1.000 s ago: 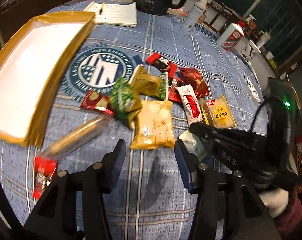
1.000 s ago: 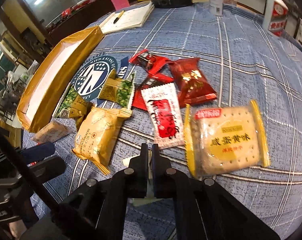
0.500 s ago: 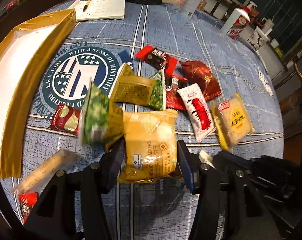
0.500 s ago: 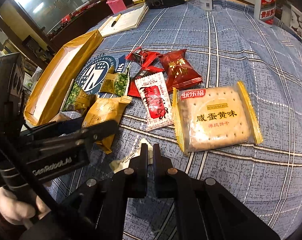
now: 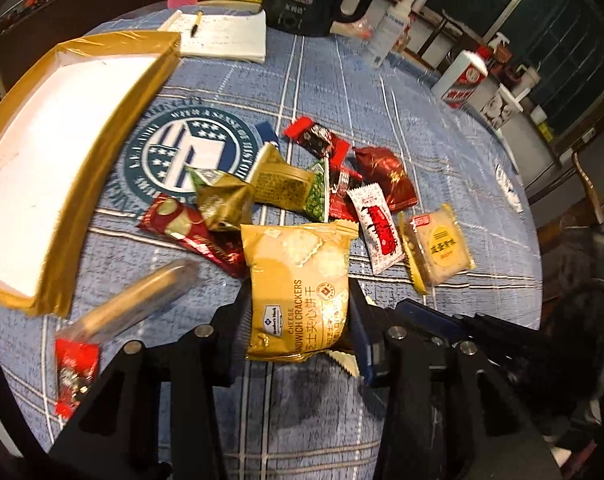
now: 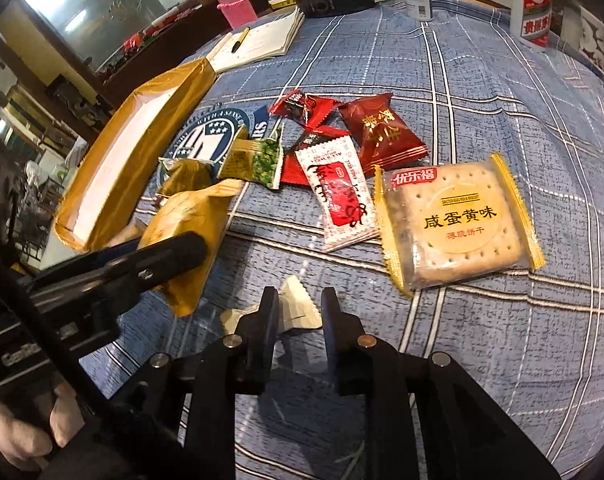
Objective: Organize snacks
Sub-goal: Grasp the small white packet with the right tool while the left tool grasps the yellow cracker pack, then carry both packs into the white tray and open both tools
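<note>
Closing left tongs (image 5: 298,320) on cheese cracker pack (image 5: 298,288) | right tongs (image 6: 300,312) opening off white wrapper (image 6: 298,308) | squeeze mid-pack, carry toward gold tray (image 5: 102,184) at 10 o'clock

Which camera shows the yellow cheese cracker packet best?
The left wrist view: the cheese cracker packet faces it, label readable, between the closing left tool. In the right wrist view the packet is seen sideways, partly hidden behind that tool.
</note>
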The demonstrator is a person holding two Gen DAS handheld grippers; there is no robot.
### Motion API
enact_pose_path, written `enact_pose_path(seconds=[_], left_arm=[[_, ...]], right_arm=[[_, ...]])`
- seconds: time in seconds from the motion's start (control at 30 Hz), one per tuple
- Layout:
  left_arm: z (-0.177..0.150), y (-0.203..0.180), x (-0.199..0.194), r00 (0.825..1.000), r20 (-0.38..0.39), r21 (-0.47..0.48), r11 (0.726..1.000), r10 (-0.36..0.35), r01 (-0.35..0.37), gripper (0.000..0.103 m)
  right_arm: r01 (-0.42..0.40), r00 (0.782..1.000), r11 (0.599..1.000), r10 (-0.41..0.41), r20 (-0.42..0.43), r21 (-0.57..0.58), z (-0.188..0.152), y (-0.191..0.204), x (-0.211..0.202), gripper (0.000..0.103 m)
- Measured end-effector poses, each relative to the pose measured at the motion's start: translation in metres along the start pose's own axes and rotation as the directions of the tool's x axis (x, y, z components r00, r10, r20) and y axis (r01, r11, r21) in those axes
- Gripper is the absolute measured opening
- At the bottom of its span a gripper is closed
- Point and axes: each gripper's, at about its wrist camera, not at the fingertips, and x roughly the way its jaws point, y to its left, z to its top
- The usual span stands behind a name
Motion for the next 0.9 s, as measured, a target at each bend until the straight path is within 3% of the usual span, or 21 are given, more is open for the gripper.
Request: enact_pose_path(seconds=[0.23, 0.43, 0.57, 0.7, 0.73, 0.77, 0.9], left_arm=[[-0.001, 0.029, -0.033, 0.998, 0.053, -0.058, 0.998, -0.034, 0.037, 0.045], [0.004, 0.045, -0.047, 0.997, 0.063, -0.037, 0.999, -0.033, 0.035, 0.045], [0.01, 0.059, -0.055, 0.997, 0.072, -0.028, 0.999, -0.03, 0.032, 0.045], [0.019, 0.079, -0.062, 0.996, 0.083, -0.034, 0.999, -0.028, 0.031, 0.045], [0.021, 0.083, -0.063, 0.996, 0.084, -0.034, 0.999, -0.03, 0.033, 0.045], [0.022, 0.086, -0.063, 0.996, 0.085, -0.034, 0.999, -0.031, 0.034, 0.045], [0.028, 0.102, -0.066, 0.995, 0.088, -0.037, 0.998, -0.04, 0.044, 0.045]], right_arm=[[-0.024, 1.0, 0.996, 0.025, -0.003, 0.081, -0.009, 0.002, -0.002, 0.027], [0.005, 1.0, 0.987, -0.003, -0.018, 0.159, -0.001, 0.009, 0.018, 0.027], [0.06, 0.998, 0.986, -0.058, -0.021, 0.156, -0.001, 0.023, 0.023, 0.028], [0.143, 0.99, 0.986, -0.142, -0.024, 0.083, -0.003, 0.045, 0.029, 0.029], [0.16, 0.987, 0.985, -0.158, -0.025, 0.063, -0.004, 0.05, 0.03, 0.025], [0.16, 0.987, 0.986, -0.159, -0.034, 0.049, -0.006, 0.054, 0.033, 0.005], [0.139, 0.99, 0.989, -0.137, -0.043, 0.052, -0.007, 0.059, 0.034, 0.0]])
